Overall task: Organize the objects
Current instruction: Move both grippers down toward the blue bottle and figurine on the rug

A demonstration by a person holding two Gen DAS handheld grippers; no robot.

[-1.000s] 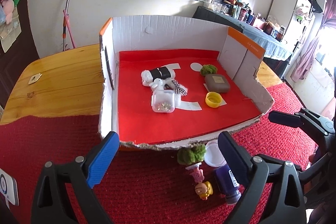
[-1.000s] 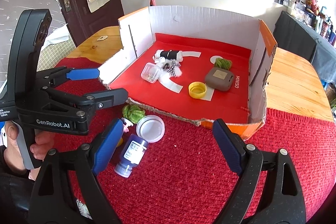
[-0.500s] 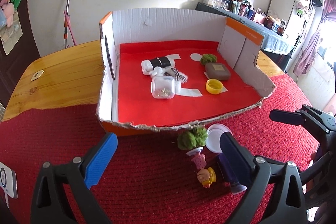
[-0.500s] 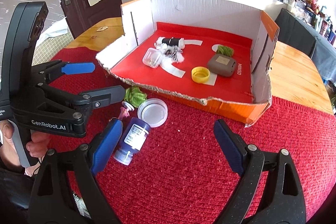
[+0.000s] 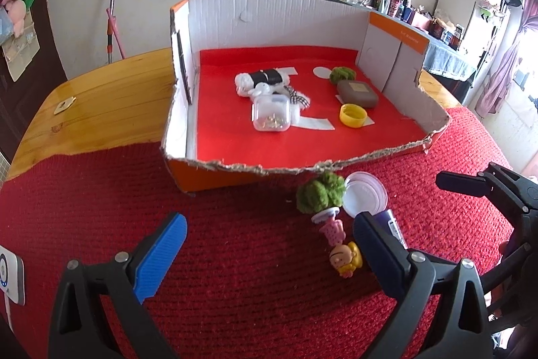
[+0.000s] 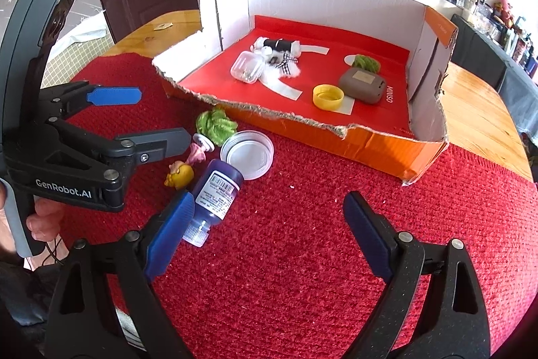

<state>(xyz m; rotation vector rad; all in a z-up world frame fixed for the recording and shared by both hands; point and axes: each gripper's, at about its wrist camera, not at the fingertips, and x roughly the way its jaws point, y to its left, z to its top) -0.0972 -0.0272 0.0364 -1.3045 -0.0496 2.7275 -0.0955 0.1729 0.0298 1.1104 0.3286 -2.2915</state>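
A torn cardboard box [image 5: 346, 162] [image 6: 376, 140] with a red floor holds a clear case [image 5: 271, 113], a yellow cap [image 5: 353, 115], a grey pouch [image 5: 357, 93] and a green tuft. On the red mat before it lie a green-topped pink toy [image 5: 321, 195] [image 6: 215, 123], a white lid [image 5: 364, 194] [image 6: 247, 153], a small doll figure [image 5: 344, 258] [image 6: 180, 174] and a purple bottle [image 6: 217, 194]. My left gripper [image 5: 267, 248] is open and empty above the mat, left of the toy. My right gripper [image 6: 269, 224] is open and empty, its left finger beside the bottle.
The wooden table [image 5: 101, 110] shows left of and behind the box, with a small tag [image 5: 64, 105] on it. The red mat [image 6: 302, 258] covers the near side. A white device [image 5: 11, 278] lies at the left edge.
Both grippers have pulled back and dropped lower towards the mat; the box looks farther away. The objects have not moved.
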